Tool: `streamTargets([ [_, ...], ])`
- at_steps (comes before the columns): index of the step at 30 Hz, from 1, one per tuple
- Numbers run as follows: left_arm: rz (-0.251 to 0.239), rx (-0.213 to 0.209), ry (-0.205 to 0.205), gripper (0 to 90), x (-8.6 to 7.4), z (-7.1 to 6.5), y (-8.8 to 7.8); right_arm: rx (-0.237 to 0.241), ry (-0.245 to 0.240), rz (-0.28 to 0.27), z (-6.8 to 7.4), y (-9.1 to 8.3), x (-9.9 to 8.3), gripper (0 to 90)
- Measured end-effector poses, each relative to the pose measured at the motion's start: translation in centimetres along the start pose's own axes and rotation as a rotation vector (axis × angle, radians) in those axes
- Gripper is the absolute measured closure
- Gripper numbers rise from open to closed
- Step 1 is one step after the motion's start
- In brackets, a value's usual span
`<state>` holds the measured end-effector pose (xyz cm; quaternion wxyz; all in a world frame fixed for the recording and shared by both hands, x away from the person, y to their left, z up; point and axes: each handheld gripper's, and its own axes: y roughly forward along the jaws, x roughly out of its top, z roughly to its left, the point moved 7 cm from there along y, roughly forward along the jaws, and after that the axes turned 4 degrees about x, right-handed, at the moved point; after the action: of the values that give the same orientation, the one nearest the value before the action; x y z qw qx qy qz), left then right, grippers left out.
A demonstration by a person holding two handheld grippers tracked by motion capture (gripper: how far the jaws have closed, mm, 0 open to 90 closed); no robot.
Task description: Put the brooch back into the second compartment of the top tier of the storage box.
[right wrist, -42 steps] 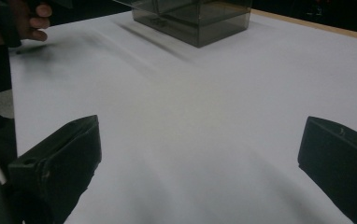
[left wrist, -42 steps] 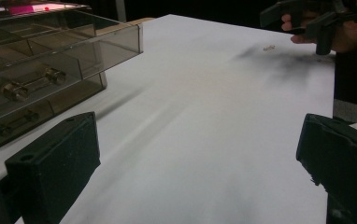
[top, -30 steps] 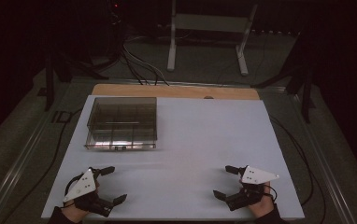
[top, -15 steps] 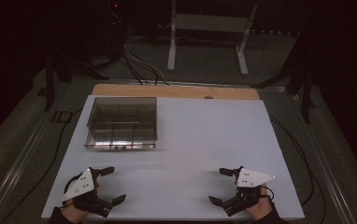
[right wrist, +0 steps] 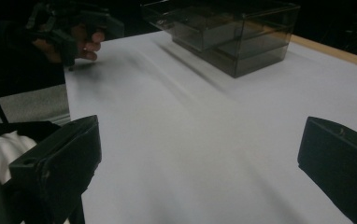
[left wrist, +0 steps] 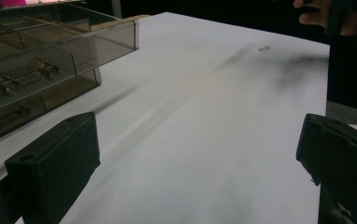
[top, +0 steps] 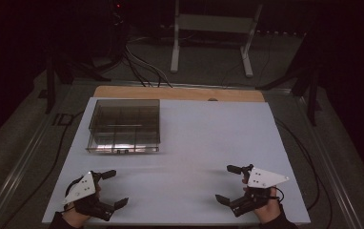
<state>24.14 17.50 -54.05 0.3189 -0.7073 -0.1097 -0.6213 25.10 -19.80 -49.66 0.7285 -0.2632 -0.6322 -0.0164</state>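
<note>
1. I have the left gripper (top: 114, 188) at the near left corner of the white table (top: 204, 143), jaws spread wide with nothing between them. It sits where it was a second ago.
2. My right gripper (top: 228, 184) is at the near right, jaws also spread and empty. Over the last second it has slid a little left and toward the near edge.
3. The smoky clear box (top: 124, 125) stands on the far left part of the table, well apart from both grippers, and has not moved.
4. In the left gripper view the box (left wrist: 36, 70) shows divided compartments, one holding a metal part (left wrist: 24, 77) I cannot identify; a second, dimmer one lies below it.
5. That view also shows a tiny pale speck (left wrist: 263, 47) on the table near the right hand (left wrist: 328, 16).
6. In the right gripper view the left hand (right wrist: 74, 39) is at the table edge, the box (right wrist: 228, 35) beyond it.
</note>
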Motion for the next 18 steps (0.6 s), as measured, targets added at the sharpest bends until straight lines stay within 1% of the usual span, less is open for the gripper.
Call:
streamTargets([
  [6,-0.001,0.000,0.001,0.6,0.0,0.0,0.0,-0.050,0.004,-0.036,-0.8,-0.7,0.6,0.0],
  [8,-0.001,0.000,-0.002,0.6,0.0,0.0,0.0,-0.057,0.008,-0.040,-1.0,-0.8,0.6,0.0],
  [9,0.002,-0.001,-0.001,0.6,0.0,0.0,0.0,-0.083,0.012,-0.047,-1.4,-1.1,0.7,0.0],
  [13,-0.003,-0.001,-0.005,0.6,0.0,0.0,0.0,-0.124,0.021,-0.056,-2.2,-1.7,0.8,0.0],
  [15,-0.001,-0.002,-0.003,0.6,0.0,0.0,0.0,-0.156,0.033,-0.055,-2.7,-2.0,0.7,0.0],
  [17,-0.004,0.000,-0.004,0.6,0.1,0.0,0.0,-0.165,0.039,-0.056,-3.0,-2.2,0.6,0.0],
  [18,-0.007,-0.001,-0.008,0.6,0.1,0.0,0.0,-0.179,0.045,-0.054,-3.2,-2.3,0.5,0.0],
])
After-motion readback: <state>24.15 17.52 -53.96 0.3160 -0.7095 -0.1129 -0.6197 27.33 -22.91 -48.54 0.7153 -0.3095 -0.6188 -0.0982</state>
